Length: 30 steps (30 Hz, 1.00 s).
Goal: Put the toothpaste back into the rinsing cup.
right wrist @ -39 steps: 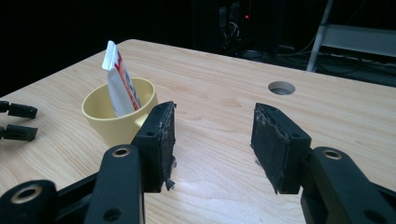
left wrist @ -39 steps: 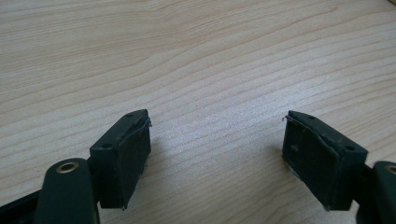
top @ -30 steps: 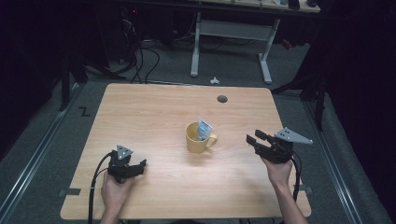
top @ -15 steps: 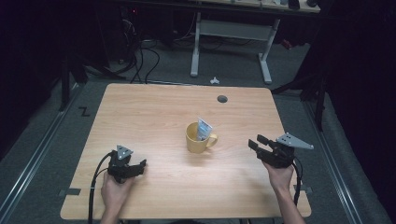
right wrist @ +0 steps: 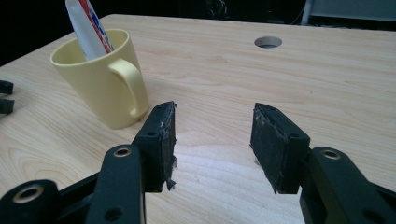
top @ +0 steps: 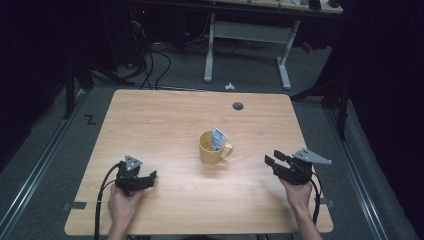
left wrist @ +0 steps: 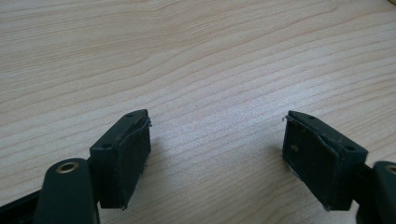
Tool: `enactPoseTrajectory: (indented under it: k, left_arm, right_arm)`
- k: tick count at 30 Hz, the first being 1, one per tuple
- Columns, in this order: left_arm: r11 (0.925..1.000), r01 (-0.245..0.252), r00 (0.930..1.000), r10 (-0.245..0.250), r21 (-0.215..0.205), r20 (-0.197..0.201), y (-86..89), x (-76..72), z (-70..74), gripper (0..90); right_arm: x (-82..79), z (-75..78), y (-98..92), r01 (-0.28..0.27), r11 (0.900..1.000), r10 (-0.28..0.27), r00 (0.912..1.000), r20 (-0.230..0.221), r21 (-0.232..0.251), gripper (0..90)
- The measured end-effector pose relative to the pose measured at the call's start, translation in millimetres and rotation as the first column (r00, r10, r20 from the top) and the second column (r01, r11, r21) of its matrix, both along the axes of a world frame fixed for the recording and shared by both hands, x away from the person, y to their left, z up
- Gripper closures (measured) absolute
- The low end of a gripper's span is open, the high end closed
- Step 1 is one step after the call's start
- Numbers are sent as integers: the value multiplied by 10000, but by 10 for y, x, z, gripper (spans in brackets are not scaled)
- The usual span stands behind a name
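Yellow mug (top: 212, 148) w/ tube (top: 218, 138) between grippers; wood table (top: 165, 120).

We see a table (top: 165, 125) of pale wood with a fine, even grain and a smooth matt finish, and a mug (top: 210, 148) near its middle that looks like glazed yellow ceramic with a soft sheen. The tube (right wrist: 88, 28) standing in it looks like glossy printed plastic. Both grippers, the left gripper (left wrist: 217, 154) and the right gripper (right wrist: 212, 144), are matt black plastic, their pads (right wrist: 271, 140) rubbery and frayed at the edges.
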<state>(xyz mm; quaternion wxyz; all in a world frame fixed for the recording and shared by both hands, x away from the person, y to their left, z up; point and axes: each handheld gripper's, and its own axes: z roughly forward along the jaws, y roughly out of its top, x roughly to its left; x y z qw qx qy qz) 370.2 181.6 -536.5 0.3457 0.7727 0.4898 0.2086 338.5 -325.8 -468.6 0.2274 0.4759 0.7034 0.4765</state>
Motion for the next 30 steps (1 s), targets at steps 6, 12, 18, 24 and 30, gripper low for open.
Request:
enactPoseTrajectory:
  k: [6, 12, 18, 24, 30]
  left_arm:
    - [10000, 1, 10000, -1, 1, 0, 0, -1, 0, 236]
    - [10000, 1, 10000, -1, -1, -1, 0, -1, 0, 235]
    - [10000, 1, 10000, -1, -4, 2, -1, -1, 0, 236]
    - [10000, 14, 10000, -14, -6, 5, -2, -2, 0, 236]
    - [10000, 16, 10000, -16, -5, 4, -2, -2, 0, 236]
  right_arm:
    - [7, -74, 3, 52, 10000, -52, 9998, -168, -4, 505]
    - [31, -155, 8, 95, 9999, -96, 9991, -403, -33, 509]
    - [49, -206, 28, 76, 9999, -81, 9988, -473, -92, 511]
    - [72, -294, 45, 118, 9997, -131, 9976, -676, -190, 512]
    - [120, -352, 87, 157, 9993, -184, 9965, -816, -334, 512]
